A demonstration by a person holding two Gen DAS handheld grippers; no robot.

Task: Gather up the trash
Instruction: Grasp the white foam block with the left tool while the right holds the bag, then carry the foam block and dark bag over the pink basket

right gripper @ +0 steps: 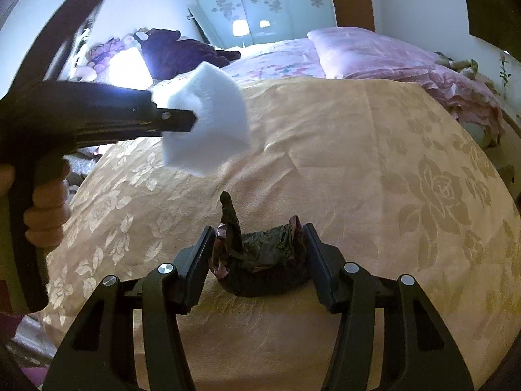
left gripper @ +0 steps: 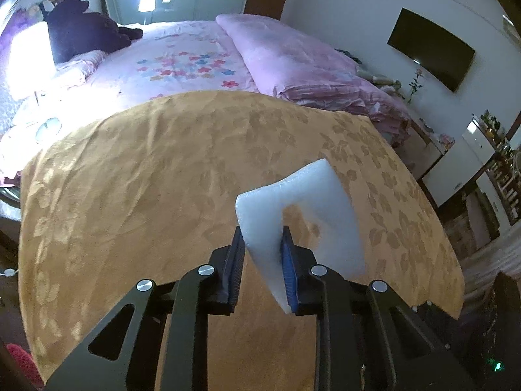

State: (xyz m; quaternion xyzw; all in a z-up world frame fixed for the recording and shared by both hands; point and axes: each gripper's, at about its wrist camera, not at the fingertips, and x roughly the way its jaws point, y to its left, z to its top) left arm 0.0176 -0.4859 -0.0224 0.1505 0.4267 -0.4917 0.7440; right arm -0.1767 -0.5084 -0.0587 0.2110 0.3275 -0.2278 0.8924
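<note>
My left gripper (left gripper: 262, 247) is shut on a white foam piece (left gripper: 299, 215) and holds it above the tan flowered cloth (left gripper: 146, 179). In the right wrist view the same foam piece (right gripper: 205, 123) hangs in the air at the upper left, pinched by the left gripper (right gripper: 195, 119). My right gripper (right gripper: 259, 244) has its jaws on either side of a crumpled dark plastic bag (right gripper: 263, 264) that rests on the tan cloth (right gripper: 374, 163). The pads touch the bag's sides.
Behind the cloth lies a bed with a pink flowered sheet (left gripper: 182, 62) and a folded pink quilt (left gripper: 293, 62). A dark plush toy (left gripper: 88, 26) sits at the headboard. A wall TV (left gripper: 429, 49) and white cabinets (left gripper: 456, 163) stand on the right.
</note>
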